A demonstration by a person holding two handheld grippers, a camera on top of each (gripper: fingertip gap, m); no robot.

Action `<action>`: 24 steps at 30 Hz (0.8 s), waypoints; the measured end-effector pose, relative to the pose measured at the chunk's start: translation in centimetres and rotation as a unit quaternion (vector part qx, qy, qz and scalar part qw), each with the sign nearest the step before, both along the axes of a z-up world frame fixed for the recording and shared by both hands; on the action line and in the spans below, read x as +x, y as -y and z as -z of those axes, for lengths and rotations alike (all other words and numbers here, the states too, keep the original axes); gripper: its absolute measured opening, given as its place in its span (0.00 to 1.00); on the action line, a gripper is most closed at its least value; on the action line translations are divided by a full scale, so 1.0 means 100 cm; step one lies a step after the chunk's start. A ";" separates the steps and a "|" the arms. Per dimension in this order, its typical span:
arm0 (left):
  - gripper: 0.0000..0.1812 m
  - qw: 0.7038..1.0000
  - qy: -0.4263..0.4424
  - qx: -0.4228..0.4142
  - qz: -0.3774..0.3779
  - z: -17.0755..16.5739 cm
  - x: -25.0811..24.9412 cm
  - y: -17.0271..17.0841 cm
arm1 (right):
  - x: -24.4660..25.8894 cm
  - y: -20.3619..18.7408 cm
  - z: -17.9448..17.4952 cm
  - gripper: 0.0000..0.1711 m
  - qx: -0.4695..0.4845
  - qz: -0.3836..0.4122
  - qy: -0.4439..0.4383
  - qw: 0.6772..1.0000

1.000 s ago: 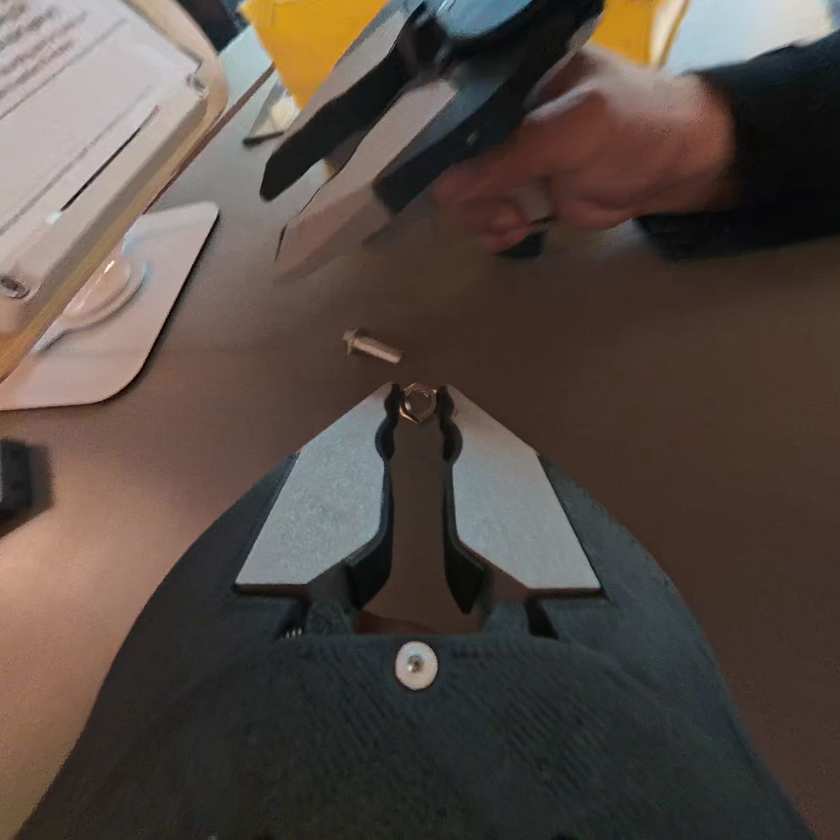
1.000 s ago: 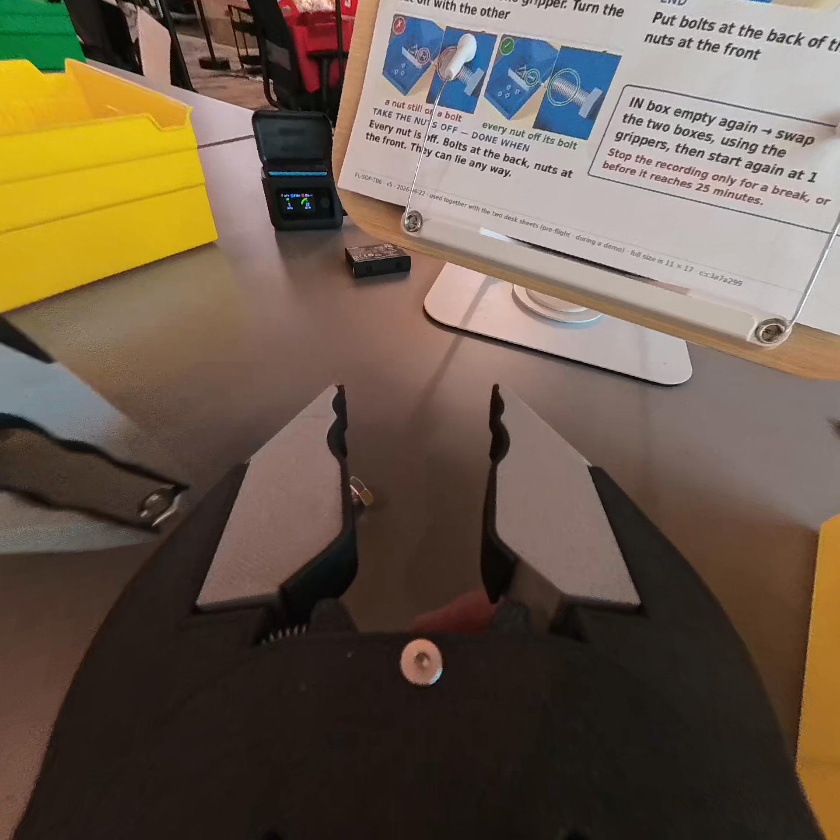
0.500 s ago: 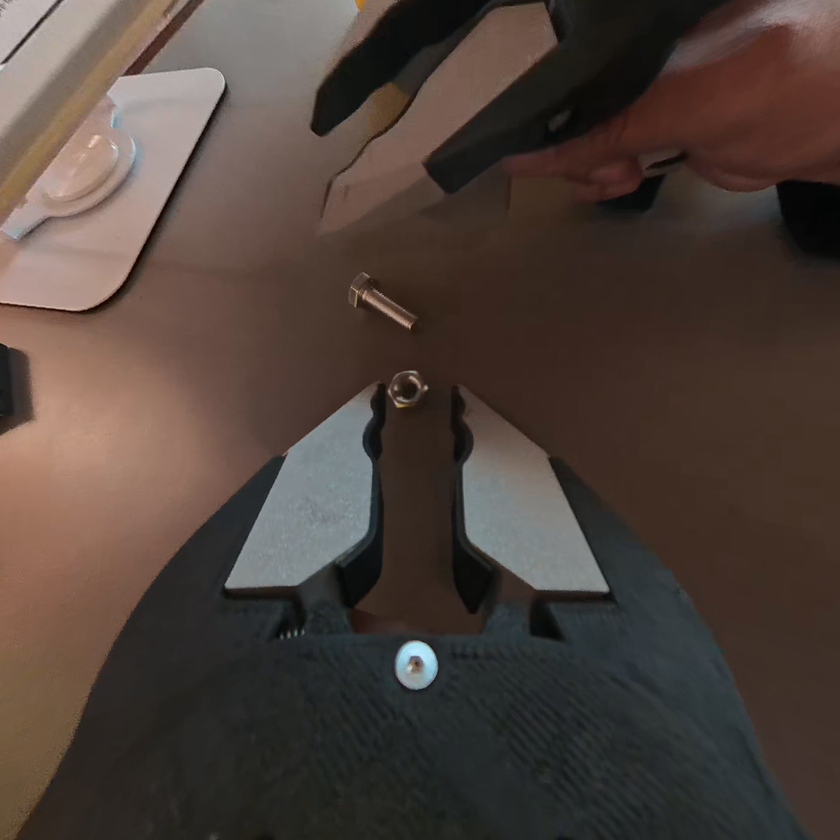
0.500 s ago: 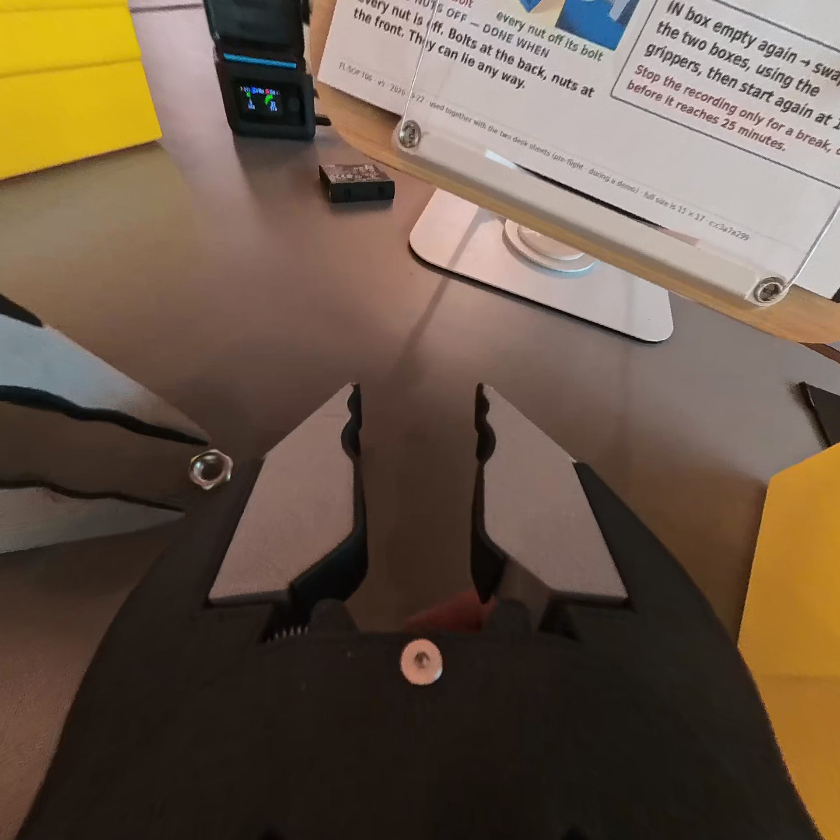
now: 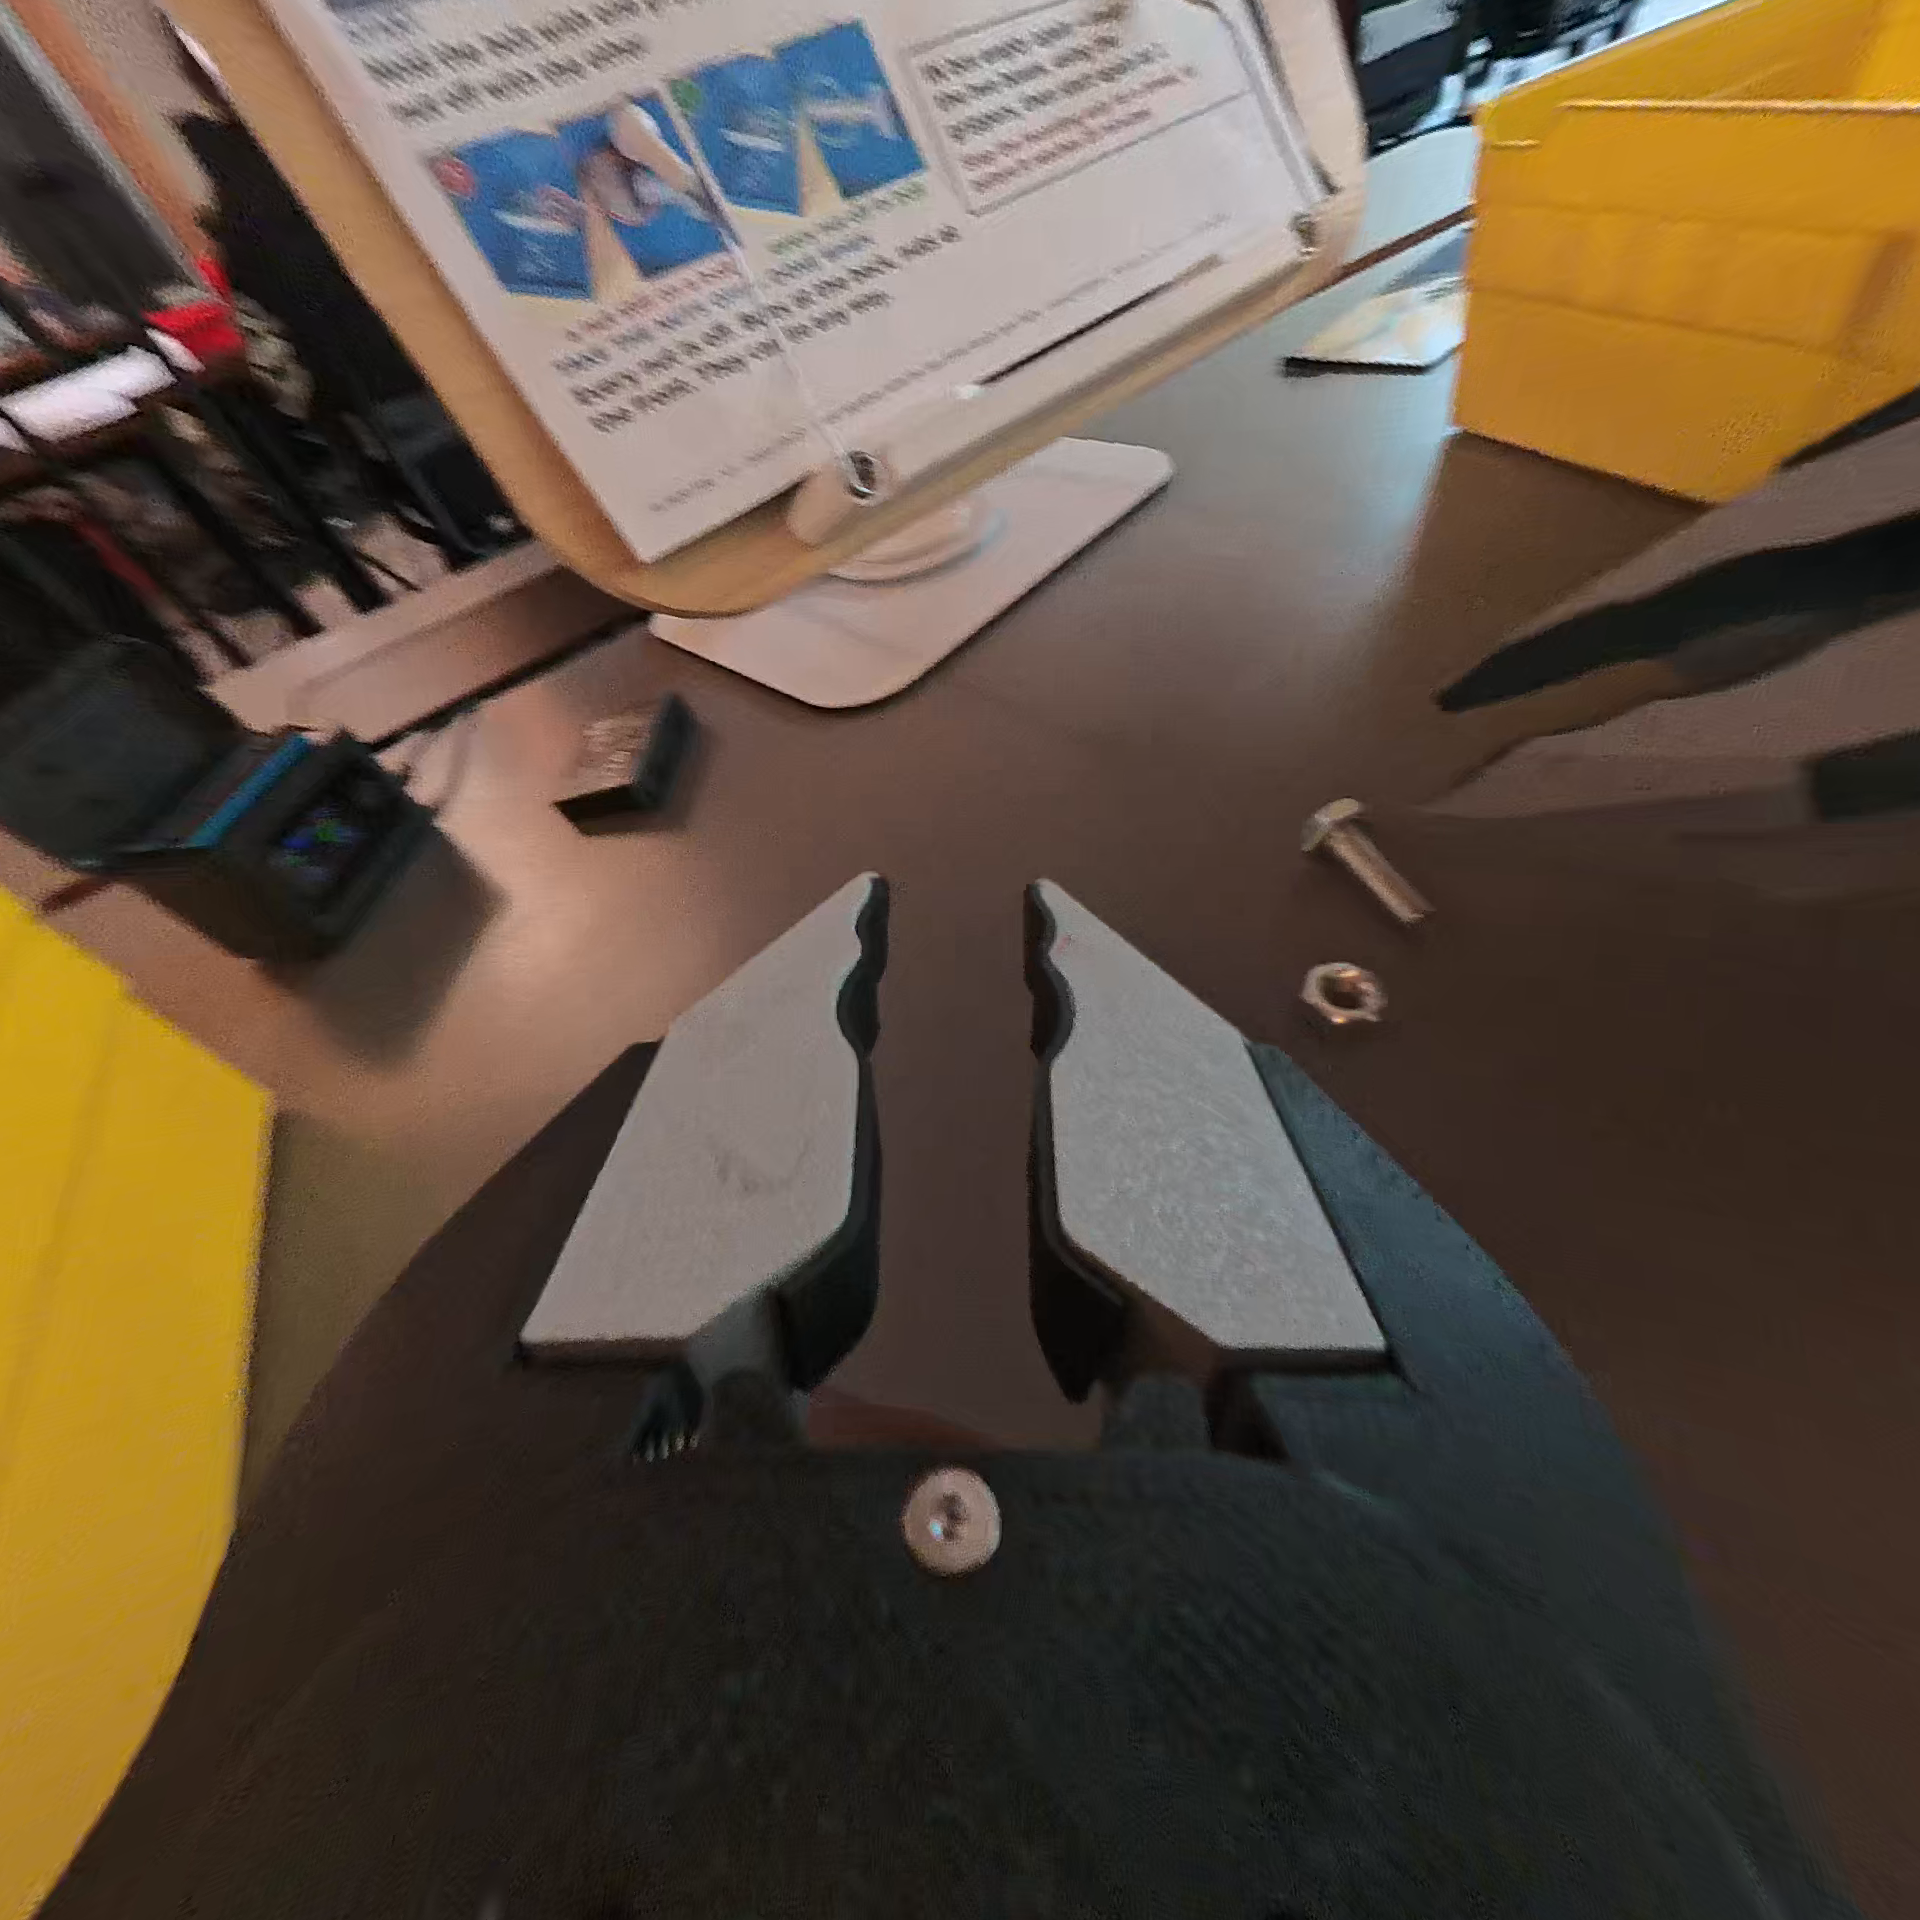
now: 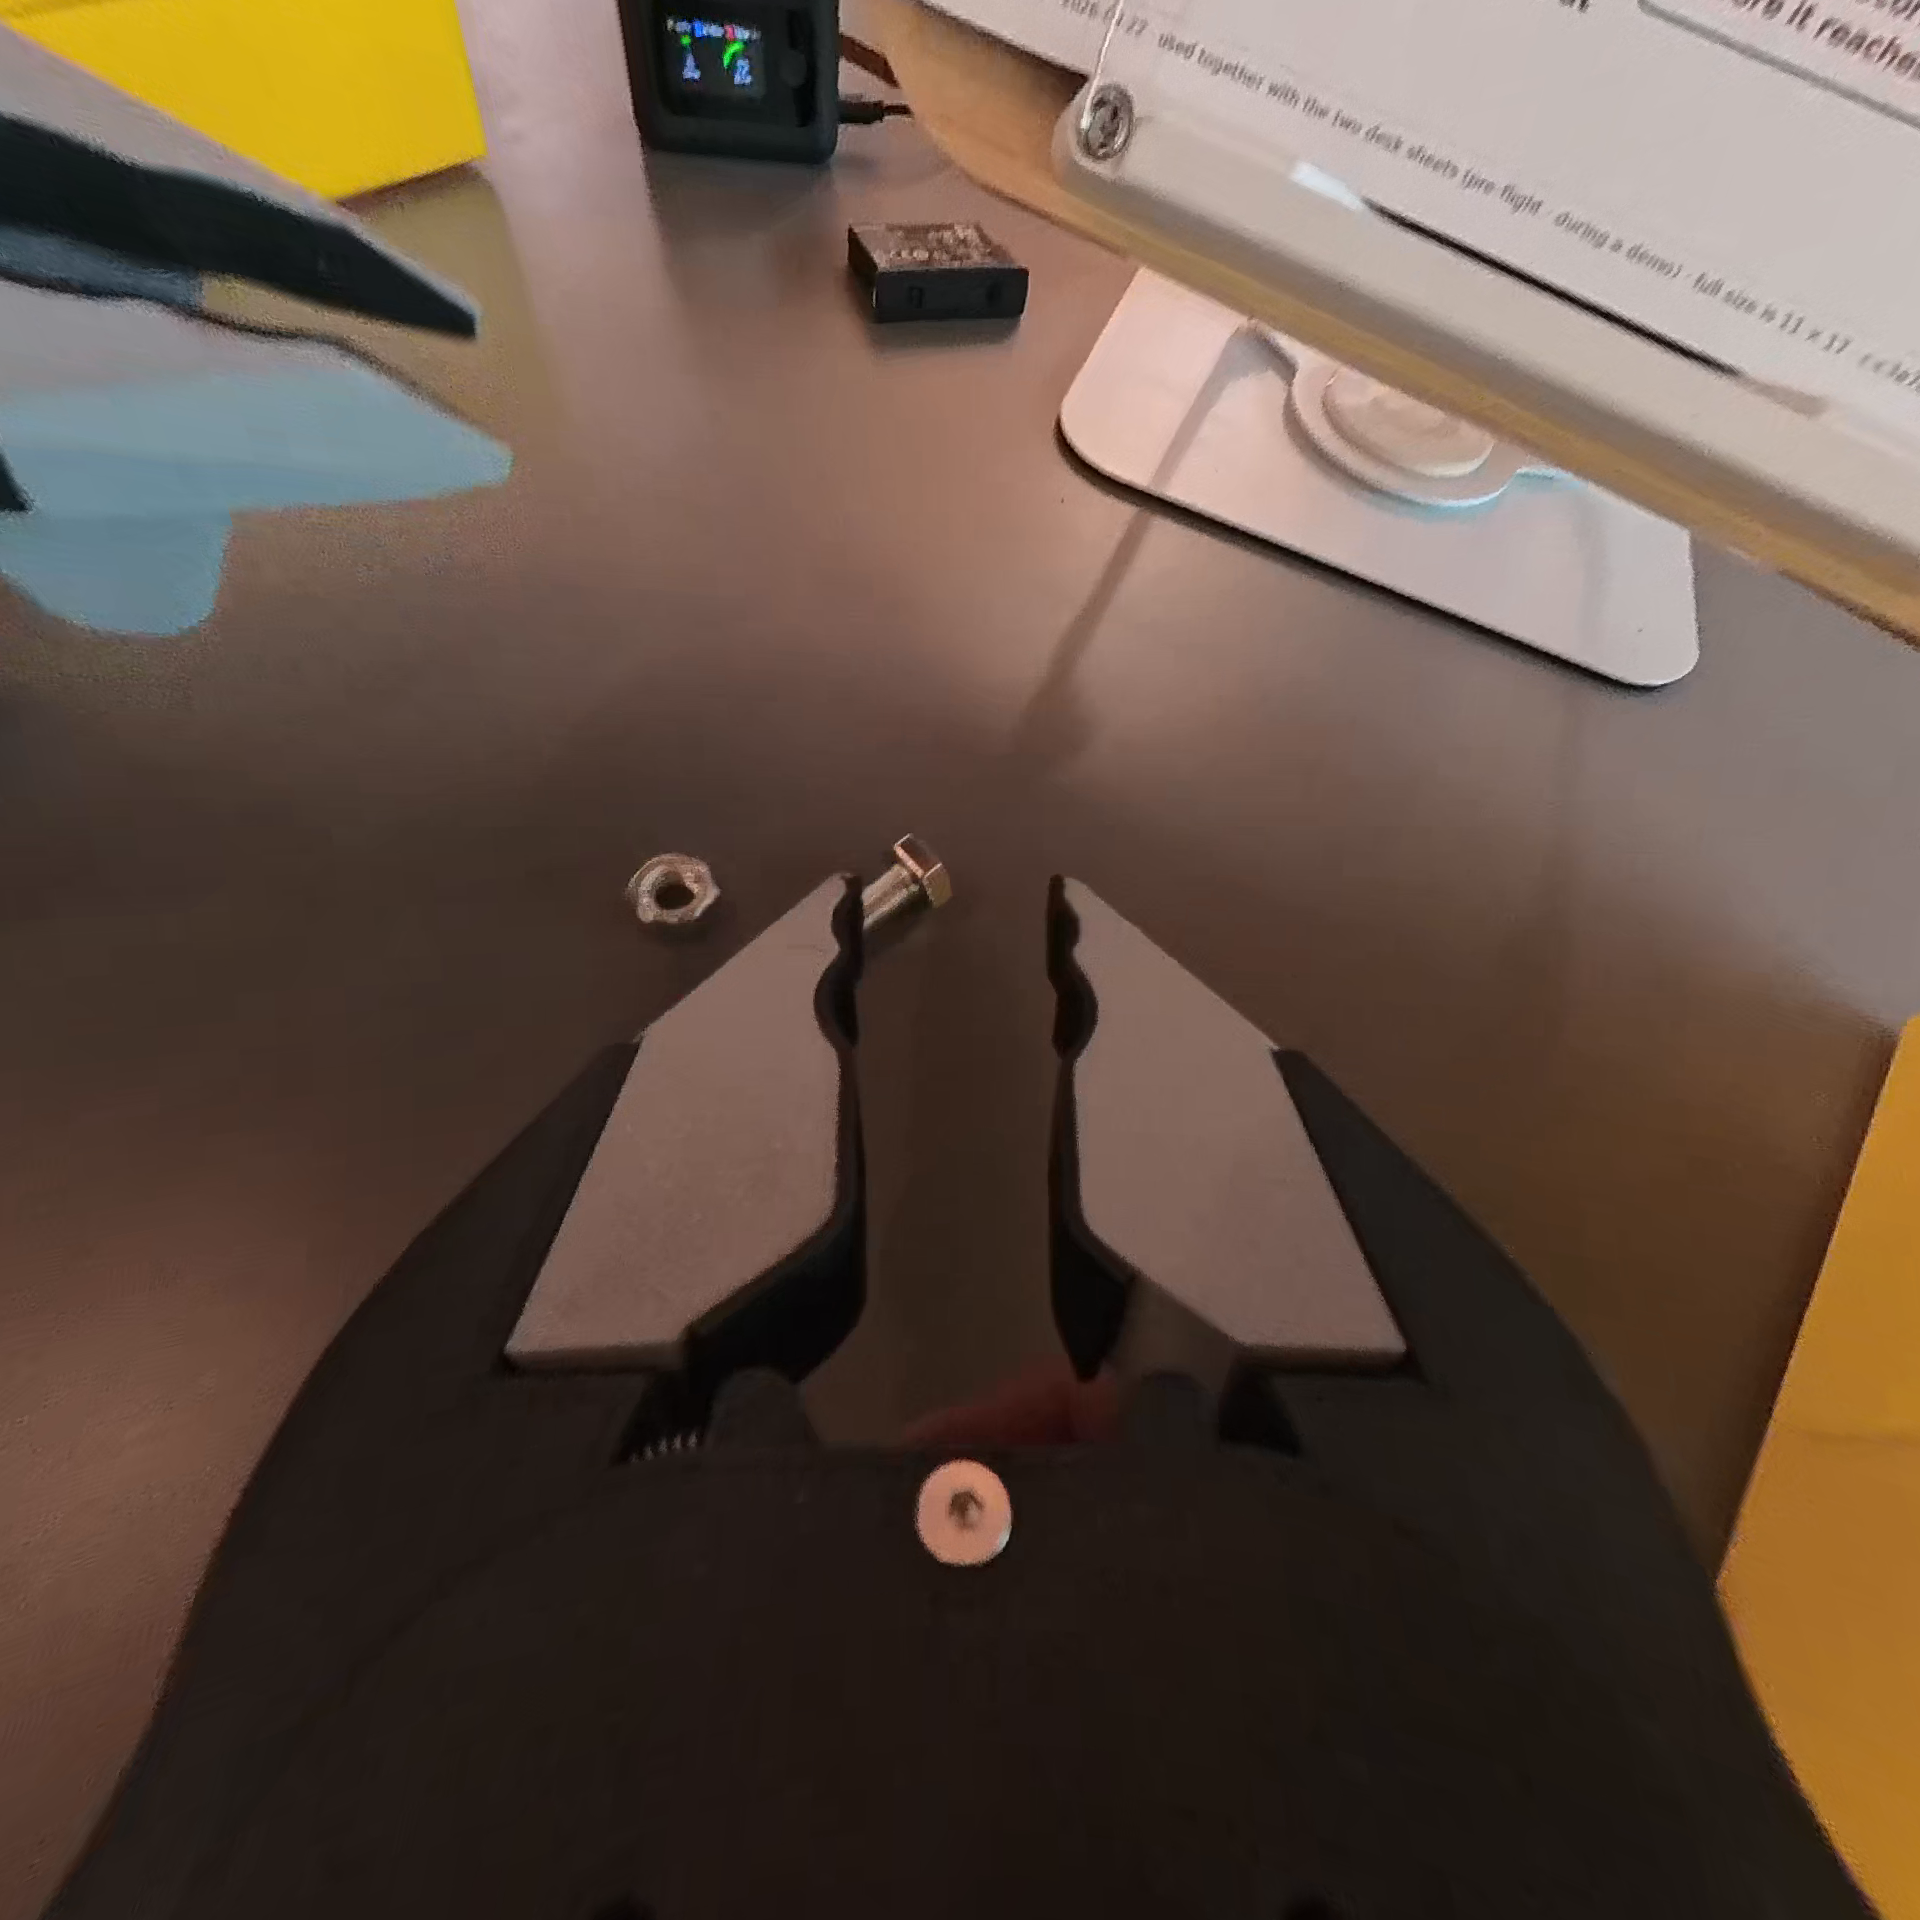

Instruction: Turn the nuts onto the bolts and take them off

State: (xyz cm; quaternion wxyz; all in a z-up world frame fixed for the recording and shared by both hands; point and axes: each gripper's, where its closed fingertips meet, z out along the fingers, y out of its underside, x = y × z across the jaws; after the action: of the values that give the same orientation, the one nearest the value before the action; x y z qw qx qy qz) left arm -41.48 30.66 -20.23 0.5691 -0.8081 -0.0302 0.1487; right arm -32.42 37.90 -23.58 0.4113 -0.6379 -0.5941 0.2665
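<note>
On the counter [image 6: 935, 675]: nut [image 6: 675, 884] and bolt [image 6: 912, 883] separate.
I hold both hand-held grippers, right [image 6: 951, 894] and left [image 5: 956, 894], parted and empty; threading remains undone.

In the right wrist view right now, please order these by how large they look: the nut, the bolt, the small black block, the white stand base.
1. white stand base
2. small black block
3. bolt and nut: they look nearly alike. The right gripper hides part of the bolt, so I do not rank them.

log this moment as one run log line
left tongs: open, empty | right tongs: open, at bolt | nut: loose on table, off bolt
</note>
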 end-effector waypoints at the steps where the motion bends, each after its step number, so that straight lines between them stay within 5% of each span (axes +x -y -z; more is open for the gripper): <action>1: 0.12 1.000 -0.020 0.000 -0.013 -0.001 -0.003 0.001 | 0.001 0.003 0.000 0.16 -0.001 -0.002 0.001 1.000; 9: 0.05 0.997 -0.069 -0.022 0.000 0.003 0.004 -0.004 | -0.003 0.019 0.015 0.29 -0.023 -0.011 0.042 0.999; 24: 0.10 0.990 -0.134 -0.034 0.030 0.005 0.020 -0.006 | 0.007 -0.002 0.030 0.25 -0.065 -0.014 0.084 0.994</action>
State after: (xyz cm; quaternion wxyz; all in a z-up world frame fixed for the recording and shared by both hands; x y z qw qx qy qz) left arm -39.50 31.30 -20.74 0.5446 -0.8004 0.0752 0.2392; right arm -31.67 38.10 -26.55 0.3136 -0.6748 -0.6170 0.2561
